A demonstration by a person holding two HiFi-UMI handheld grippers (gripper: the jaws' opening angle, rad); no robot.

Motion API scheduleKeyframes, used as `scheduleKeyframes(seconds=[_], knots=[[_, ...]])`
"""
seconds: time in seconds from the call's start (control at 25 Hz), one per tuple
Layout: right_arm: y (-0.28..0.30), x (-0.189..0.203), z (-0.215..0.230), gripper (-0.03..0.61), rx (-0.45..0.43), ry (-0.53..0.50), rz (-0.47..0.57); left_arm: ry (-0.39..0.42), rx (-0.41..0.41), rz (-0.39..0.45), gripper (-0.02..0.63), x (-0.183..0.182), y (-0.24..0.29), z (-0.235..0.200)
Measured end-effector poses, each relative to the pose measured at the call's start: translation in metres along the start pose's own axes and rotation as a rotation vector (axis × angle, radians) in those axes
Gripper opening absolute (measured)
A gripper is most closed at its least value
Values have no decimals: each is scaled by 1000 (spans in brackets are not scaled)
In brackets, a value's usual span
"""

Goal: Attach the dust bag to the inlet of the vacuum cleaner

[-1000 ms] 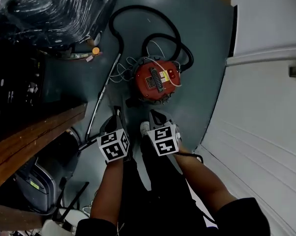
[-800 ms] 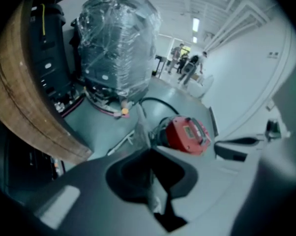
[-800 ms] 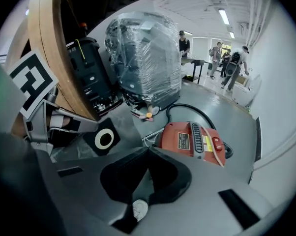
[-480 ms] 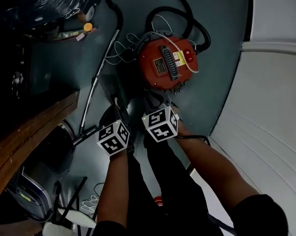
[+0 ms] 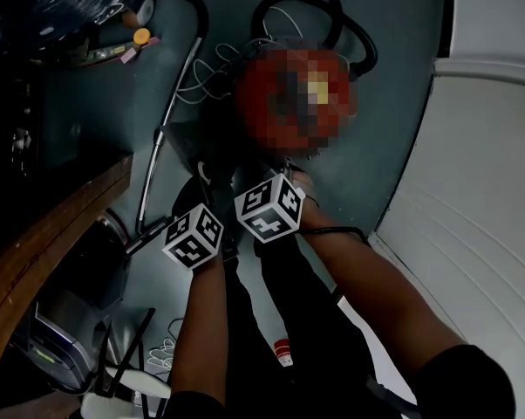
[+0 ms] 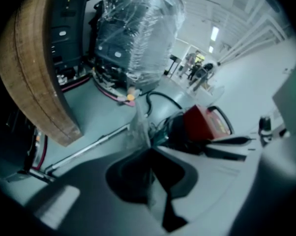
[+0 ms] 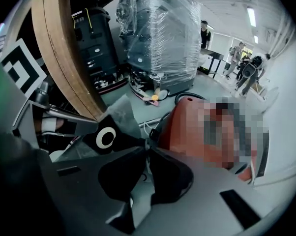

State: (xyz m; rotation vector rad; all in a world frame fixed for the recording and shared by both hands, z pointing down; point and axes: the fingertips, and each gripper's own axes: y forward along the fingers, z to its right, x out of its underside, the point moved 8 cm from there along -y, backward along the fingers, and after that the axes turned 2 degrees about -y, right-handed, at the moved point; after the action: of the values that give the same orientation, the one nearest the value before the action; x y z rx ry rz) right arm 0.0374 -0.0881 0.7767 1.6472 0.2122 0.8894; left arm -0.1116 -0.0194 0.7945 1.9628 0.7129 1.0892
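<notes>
Jaws of two hand-held grippers (image 6: 149, 150) (image 7: 147, 150) pinch one dust bag (image 7: 107, 137).

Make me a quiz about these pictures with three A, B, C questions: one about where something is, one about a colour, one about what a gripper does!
1. Where does the vacuum cleaner stand? A on the wooden table; B on the floor; C on a chair.
2. What colour is its body? A blue; B yellow; C red.
3. The right gripper's jaws are: A shut on the dust bag; B open and empty; C shut on the hose.
Answers: B, the head view shows it down on the floor; C, its body shows red; A, the jaws pinch the bag's black collar.
</notes>
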Motion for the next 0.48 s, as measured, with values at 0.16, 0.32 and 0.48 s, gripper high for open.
scheduleKeyframes(seconds=[0.16, 0.32, 0.48], knots=[[1, -2, -1, 26, -37, -48, -25, -46, 9, -1, 18, 2, 6, -1], [2, -4, 0, 26, -50, -74, -47, -97, 30, 8, 18, 0, 10, 4], [4, -4, 1, 28, -62, -75, -56, -89, 49, -6, 18, -1, 14, 14]])
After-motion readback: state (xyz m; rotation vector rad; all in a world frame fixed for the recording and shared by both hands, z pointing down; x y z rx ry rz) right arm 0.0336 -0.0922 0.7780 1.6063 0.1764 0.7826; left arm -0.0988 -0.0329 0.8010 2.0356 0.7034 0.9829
